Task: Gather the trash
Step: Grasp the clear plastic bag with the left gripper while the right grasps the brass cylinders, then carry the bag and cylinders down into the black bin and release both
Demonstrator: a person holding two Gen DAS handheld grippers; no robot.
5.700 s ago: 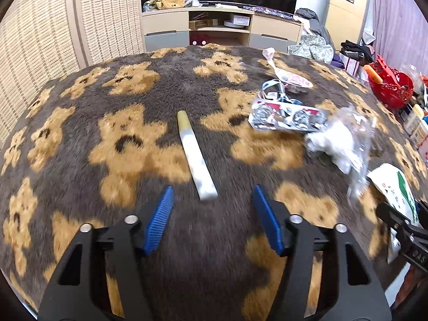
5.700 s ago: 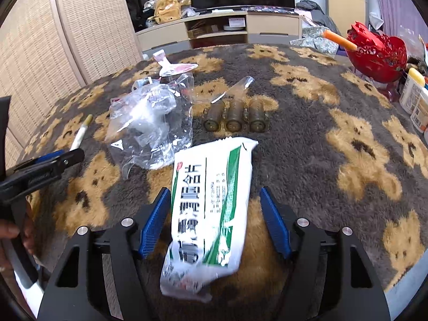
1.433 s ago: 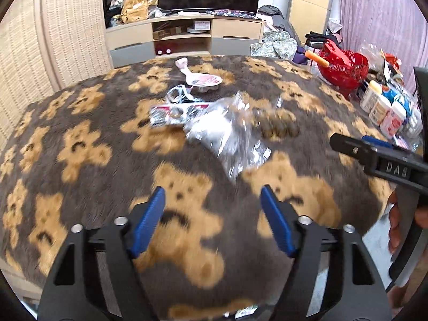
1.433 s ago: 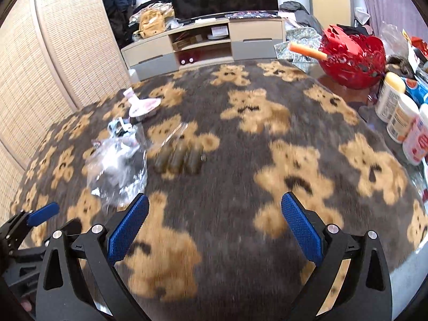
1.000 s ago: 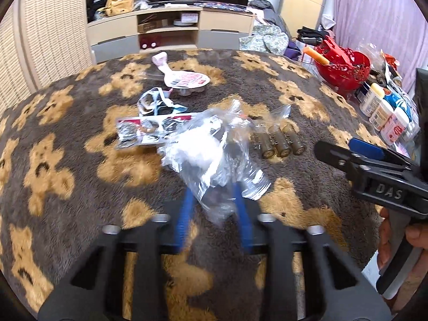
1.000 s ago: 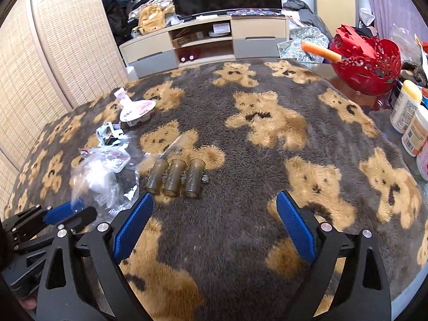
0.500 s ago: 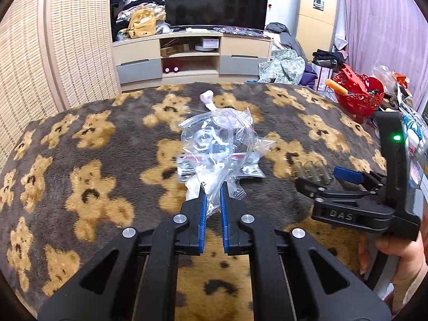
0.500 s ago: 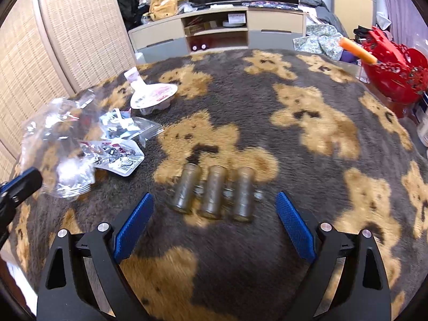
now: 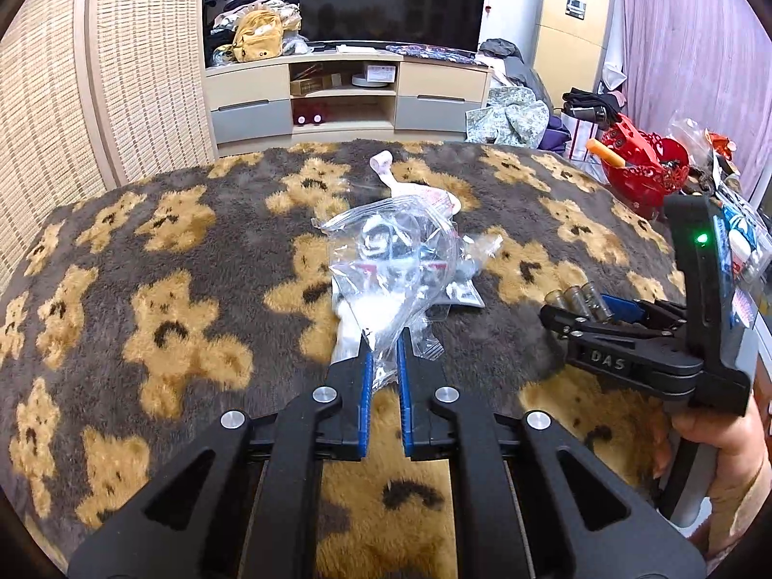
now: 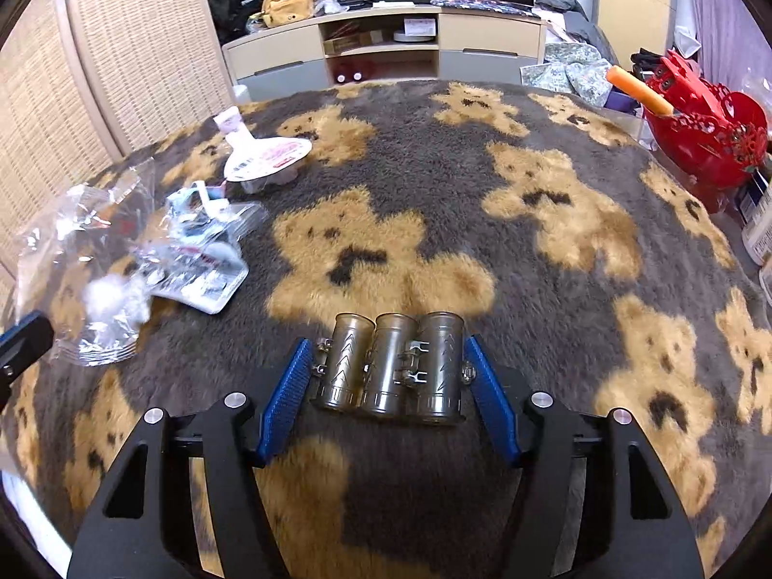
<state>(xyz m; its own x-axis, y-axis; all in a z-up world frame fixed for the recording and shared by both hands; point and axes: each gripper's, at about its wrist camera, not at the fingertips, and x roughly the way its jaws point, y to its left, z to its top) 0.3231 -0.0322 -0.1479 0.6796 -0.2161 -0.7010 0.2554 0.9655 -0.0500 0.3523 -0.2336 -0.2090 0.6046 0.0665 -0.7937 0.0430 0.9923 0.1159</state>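
A: How many pieces of trash do you count on the bear-print blanket [image 10: 555, 154]?

B: Four. One clear plastic bag [image 9: 393, 260] with white wadding inside, one block of three joined brown tubes [image 10: 393, 362], one flat printed wrapper [image 10: 202, 280] and one small cup with a peeled foil lid [image 10: 268, 164]. I can't tell whether the blanket covers a worktop or a bed.

A: And the claws?

B: Two. The left claw [image 9: 383, 366] has its blue pads nearly together, clamped on the lower end of the plastic bag, which stands up from the pads. The right claw [image 10: 386, 376] is spread apart, one blue pad on each side of the tube block and just beside it; whether the pads touch it I can't tell.

A: What does the left wrist view give that the right doesn't?

B: The pinch on the bag, the right claw from the side with a green light lit on its body, and the person's hand [image 9: 719, 439] on its handle. There the tubes are only three round ends past the claw's tip.

A: And the right wrist view?

B: The whole tube block lying on the blanket between the pads, with arrow marks on each tube. It also shows the wrapper and cup unobstructed, and the red basket [image 10: 709, 130] with one orange stick off the blanket's right edge.
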